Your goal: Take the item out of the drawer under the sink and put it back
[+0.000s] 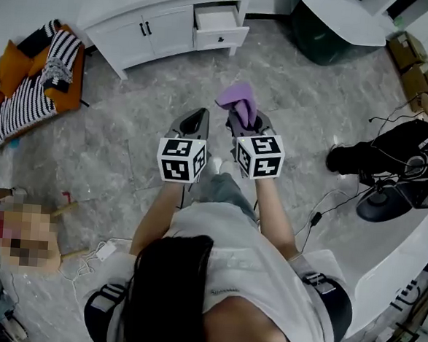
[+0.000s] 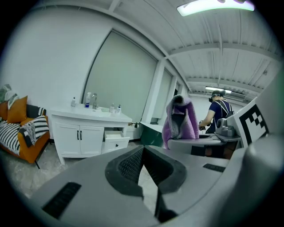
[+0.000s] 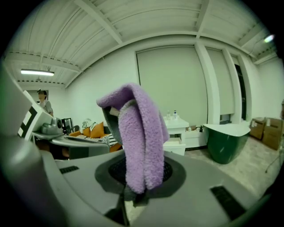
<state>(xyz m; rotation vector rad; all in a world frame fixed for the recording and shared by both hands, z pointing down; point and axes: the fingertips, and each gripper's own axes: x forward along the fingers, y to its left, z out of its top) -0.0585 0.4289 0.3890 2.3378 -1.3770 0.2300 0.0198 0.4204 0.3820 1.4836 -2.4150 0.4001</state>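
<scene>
Right claw (image 3: pixel 135 191) clamps purple cloth (image 3: pixel 141 133) low; folds rise above it.

Bare grey floor (image 1: pixel 168 90) runs from the left tool (image 1: pixel 198 116) and right tool (image 1: pixel 244 122) to the white sink cabinet (image 1: pixel 136 33), leaving an open lane. The drawer (image 1: pixel 219 19) stands pulled out, its top uncovered. A sofa (image 1: pixel 72 94) bounds the left. A green tub (image 1: pixel 329 36), a seated person's legs (image 1: pixel 368 155) and a floor cable (image 1: pixel 316 217) crowd the right.
</scene>
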